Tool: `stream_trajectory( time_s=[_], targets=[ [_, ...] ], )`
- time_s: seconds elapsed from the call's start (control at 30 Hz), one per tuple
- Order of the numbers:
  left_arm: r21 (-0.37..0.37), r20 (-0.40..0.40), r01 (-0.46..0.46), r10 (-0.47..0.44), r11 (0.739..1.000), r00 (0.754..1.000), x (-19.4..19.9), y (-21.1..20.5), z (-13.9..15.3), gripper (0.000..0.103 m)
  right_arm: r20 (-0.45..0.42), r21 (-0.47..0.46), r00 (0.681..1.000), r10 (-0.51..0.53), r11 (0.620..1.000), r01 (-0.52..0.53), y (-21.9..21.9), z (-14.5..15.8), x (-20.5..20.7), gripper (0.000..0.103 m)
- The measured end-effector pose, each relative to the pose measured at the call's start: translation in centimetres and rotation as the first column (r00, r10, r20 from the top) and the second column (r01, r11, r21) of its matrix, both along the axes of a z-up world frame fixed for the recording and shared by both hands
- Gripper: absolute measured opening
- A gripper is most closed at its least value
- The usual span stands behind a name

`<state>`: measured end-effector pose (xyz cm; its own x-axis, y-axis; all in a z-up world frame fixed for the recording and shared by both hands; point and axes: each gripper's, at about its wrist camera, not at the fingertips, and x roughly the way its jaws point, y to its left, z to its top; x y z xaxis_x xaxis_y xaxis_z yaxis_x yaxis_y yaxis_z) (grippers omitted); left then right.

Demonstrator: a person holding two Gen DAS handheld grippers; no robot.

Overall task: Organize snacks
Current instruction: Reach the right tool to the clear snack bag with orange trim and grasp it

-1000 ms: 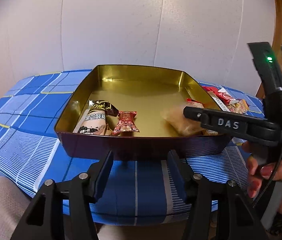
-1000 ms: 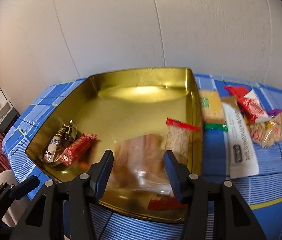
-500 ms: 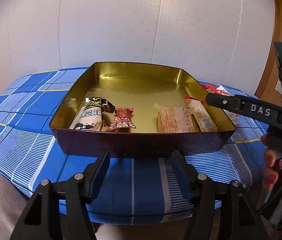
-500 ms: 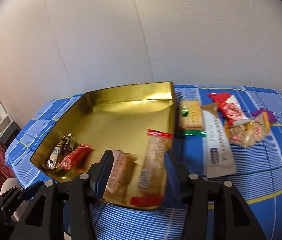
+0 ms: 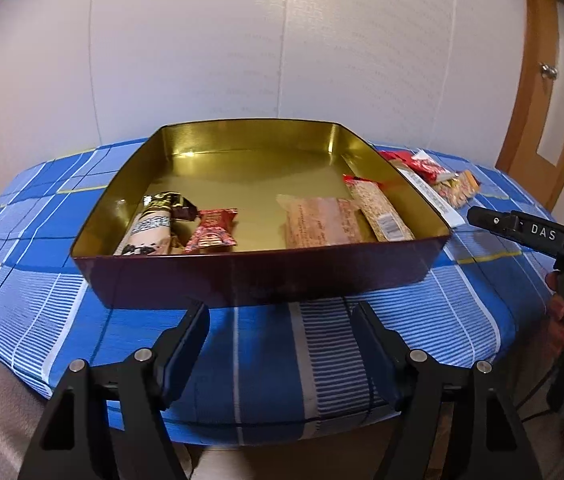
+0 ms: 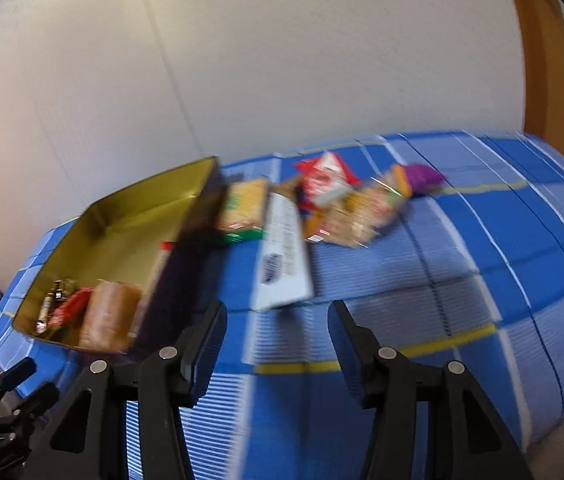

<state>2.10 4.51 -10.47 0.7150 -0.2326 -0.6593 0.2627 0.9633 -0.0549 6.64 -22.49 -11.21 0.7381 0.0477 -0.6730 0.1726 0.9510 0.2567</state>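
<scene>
A gold-lined tin sits on the blue checked tablecloth. In it lie a cream-and-black roll, a red candy, a clear pack of brown biscuits and a long cereal bar. My left gripper is open and empty, just in front of the tin's near wall. My right gripper is open and empty over the cloth right of the tin. Loose snacks lie beyond it: a white flat packet, a green-edged cracker pack, a red-white bag, an orange bag and a purple one.
The table's rounded front edge is close under my left gripper. A white wall stands behind the table and a wooden door frame at the far right. The right gripper and the hand holding it show in the left wrist view.
My right gripper let the biscuit pack drop into the tin, then swung right and back, out over the cloth toward the loose snacks. My left gripper stayed in place.
</scene>
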Motion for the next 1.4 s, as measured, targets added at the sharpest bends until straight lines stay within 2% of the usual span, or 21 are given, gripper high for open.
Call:
stream_trajectory(
  time_s=[0.17, 0.33, 0.5, 0.7, 0.73, 0.77, 0.8, 0.9, 1.07, 1.13, 1.23, 1.3, 1.4],
  targets=[
    [0.023, 0.005, 0.032, -0.032, 0.999, 0.999, -0.3, -0.9, -0.2, 0.075, -0.019, 0.054, 0.997, -0.073, 0.996, 0.074, -2.5, -0.7, 0.0, 0.054],
    [0.021, -0.009, 0.038, -0.038, 0.999, 0.999, -0.3, -1.2, -0.5, 0.075, -0.024, 0.063, 0.994, -0.111, 0.992, 0.112, -4.4, -0.4, 1.1, 0.054],
    [0.022, -0.018, 0.059, -0.059, 0.998, 0.998, -0.4, -1.8, -0.6, 0.075, -0.020, 0.007, 0.992, -0.128, 0.992, 0.128, -5.9, 0.5, 4.1, 0.054],
    [0.039, -0.022, 0.083, -0.082, 0.996, 0.996, -0.5, -2.6, -0.7, 0.075, -0.071, 0.045, 0.991, -0.114, 0.992, 0.118, -8.0, 0.0, 8.7, 0.054],
    [0.041, -0.024, 0.085, -0.084, 0.996, 0.996, -0.5, -2.8, -0.8, 0.075, -0.076, 0.045, 0.991, -0.107, 0.993, 0.110, -8.1, -0.2, 9.2, 0.052],
    [0.042, -0.026, 0.088, -0.087, 0.995, 0.996, -0.5, -2.9, -0.8, 0.075, -0.075, 0.043, 0.993, -0.093, 0.994, 0.097, -8.2, -0.4, 9.5, 0.042],
    [0.044, -0.027, 0.090, -0.088, 0.995, 0.996, -0.5, -3.0, -0.8, 0.075, -0.076, 0.037, 0.993, -0.085, 0.995, 0.088, -8.3, -0.4, 9.5, 0.035],
    [0.052, -0.029, 0.107, -0.105, 0.993, 0.994, -0.6, -3.6, -0.8, 0.075, -0.063, 0.031, 0.996, -0.060, 0.998, 0.062, -8.5, -0.5, 8.9, 0.030],
    [0.056, -0.037, 0.148, -0.146, 0.987, 0.989, -0.5, -5.2, -0.7, 0.075, -0.076, 0.026, 0.992, -0.098, 0.995, 0.100, -10.4, -0.4, 6.3, 0.029],
    [0.055, -0.031, 0.169, -0.168, 0.984, 0.985, -0.6, -6.1, -0.3, 0.075, -0.090, 0.031, 0.984, -0.152, 0.987, 0.156, -11.8, -0.4, 5.1, 0.029],
    [0.054, -0.023, 0.202, -0.201, 0.978, 0.979, -0.7, -7.3, 0.2, 0.075, -0.127, 0.090, 0.959, -0.255, 0.959, 0.267, -14.1, -0.4, 2.7, 0.032],
    [0.058, -0.016, 0.232, -0.231, 0.971, 0.973, -0.7, -8.4, 0.5, 0.075, -0.129, 0.103, 0.953, -0.273, 0.952, 0.287, -15.0, -0.2, 1.6, 0.032],
    [0.067, -0.007, 0.271, -0.272, 0.960, 0.962, -0.8, -10.0, 1.1, 0.075, -0.065, -0.020, 0.959, -0.276, 0.961, 0.275, -14.8, 1.5, 0.9, 0.043]
  ],
)
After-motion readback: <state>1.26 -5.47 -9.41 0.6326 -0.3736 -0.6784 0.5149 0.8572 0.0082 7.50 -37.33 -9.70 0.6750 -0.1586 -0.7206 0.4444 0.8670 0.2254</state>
